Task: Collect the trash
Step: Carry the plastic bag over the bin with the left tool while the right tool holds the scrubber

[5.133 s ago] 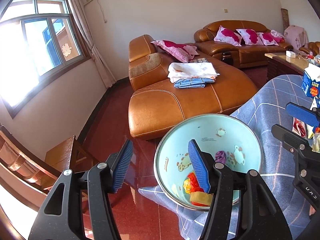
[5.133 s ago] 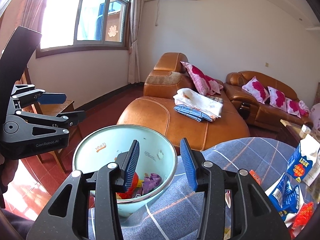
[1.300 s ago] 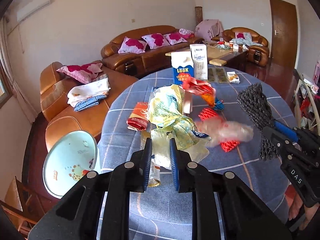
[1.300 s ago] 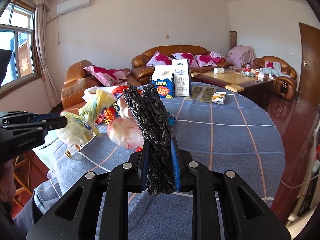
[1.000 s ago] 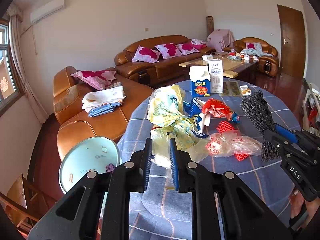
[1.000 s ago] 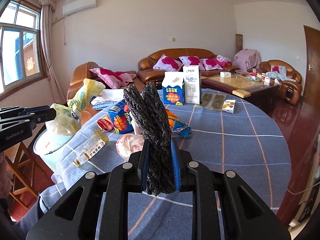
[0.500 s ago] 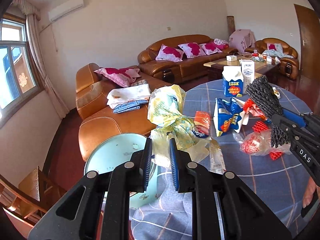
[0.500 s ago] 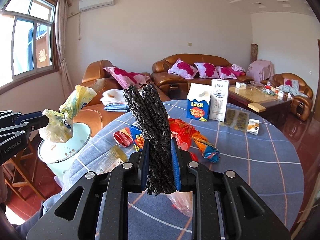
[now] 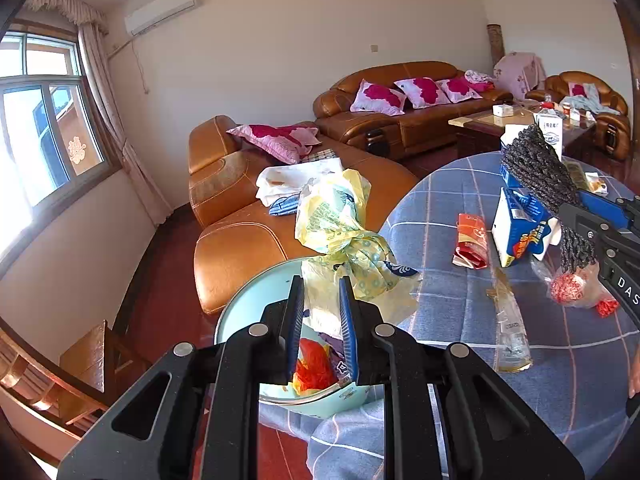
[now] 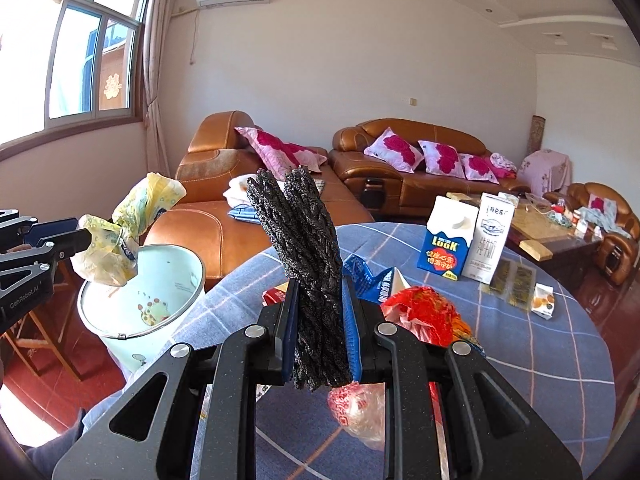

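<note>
My left gripper (image 9: 322, 312) is shut on a crumpled yellow plastic bag (image 9: 340, 236), held above the pale blue trash bin (image 9: 248, 312) beside the table. The bin holds red and purple scraps. In the right wrist view the same yellow bag (image 10: 120, 236) hangs over the bin (image 10: 160, 280) at the left. My right gripper (image 10: 318, 324) is shut on a black knotted mesh bundle (image 10: 304, 248) that sticks up between its pads, over the table. That bundle (image 9: 536, 176) shows at the right of the left wrist view.
The round table with a blue checked cloth (image 10: 520, 340) carries two milk cartons (image 10: 468, 248), a red wrapper (image 10: 424, 312), a clear bag with red bits (image 9: 572, 284), a blue box (image 9: 516, 228) and an orange packet (image 9: 472, 240). Leather sofas (image 9: 260, 224) stand behind; a wooden chair (image 9: 80, 368) at left.
Both grippers have swung left, away from the middle of the table toward the bin. The yellow bag now hangs over the bin's mouth. Both grips stay unchanged.
</note>
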